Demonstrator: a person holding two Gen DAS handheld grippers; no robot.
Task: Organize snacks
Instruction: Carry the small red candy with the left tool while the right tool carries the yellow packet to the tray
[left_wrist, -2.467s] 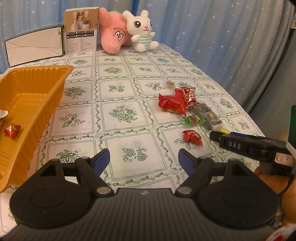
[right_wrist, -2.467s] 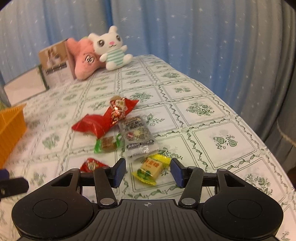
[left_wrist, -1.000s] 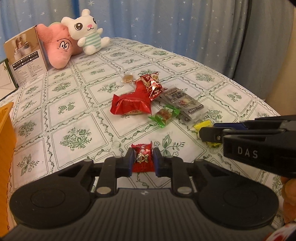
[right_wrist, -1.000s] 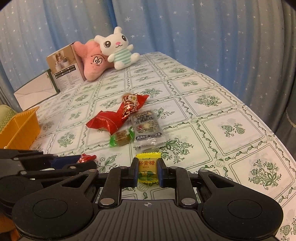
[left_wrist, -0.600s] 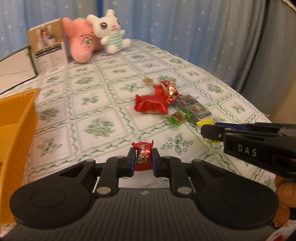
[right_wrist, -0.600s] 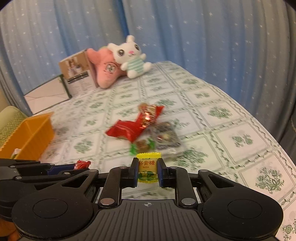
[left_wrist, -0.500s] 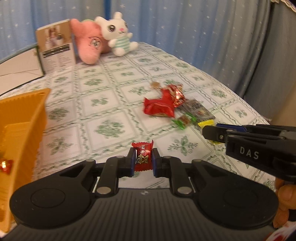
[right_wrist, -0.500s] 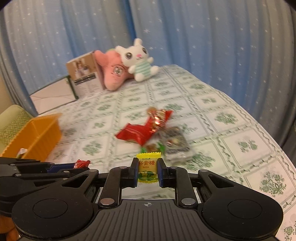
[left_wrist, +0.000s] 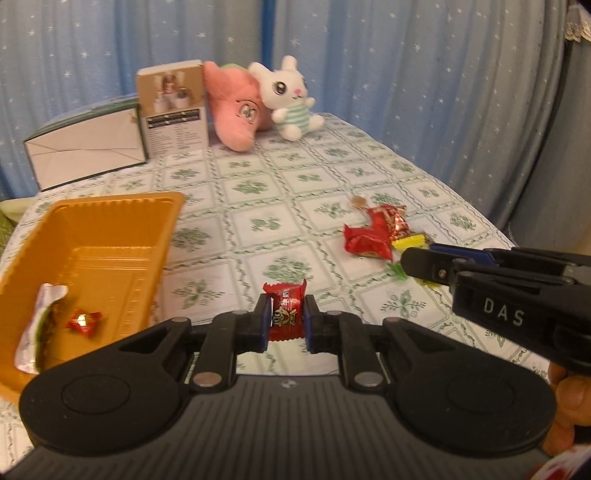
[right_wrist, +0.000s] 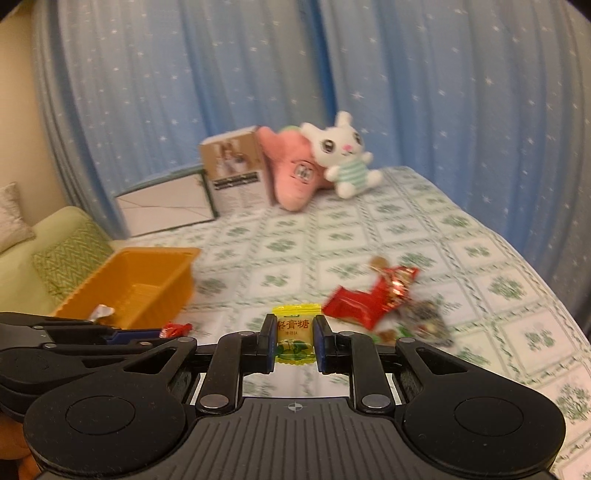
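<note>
My left gripper is shut on a small red candy and holds it above the tablecloth, right of the orange tray. That tray holds a red candy and a white wrapper. My right gripper is shut on a yellow candy, also off the table. In the left wrist view the right gripper reaches in from the right. A pile of snacks lies beyond: a red packet, a shiny red one and a dark packet.
At the table's far end stand a white box, a printed carton, a pink plush and a white bunny plush. Blue starred curtains hang behind. A green sofa sits left of the table. The table's right edge curves near the snacks.
Both grippers closed on their candies, then lifted them off the cloth and swung left. The orange tray has come into view on the left in both views.
</note>
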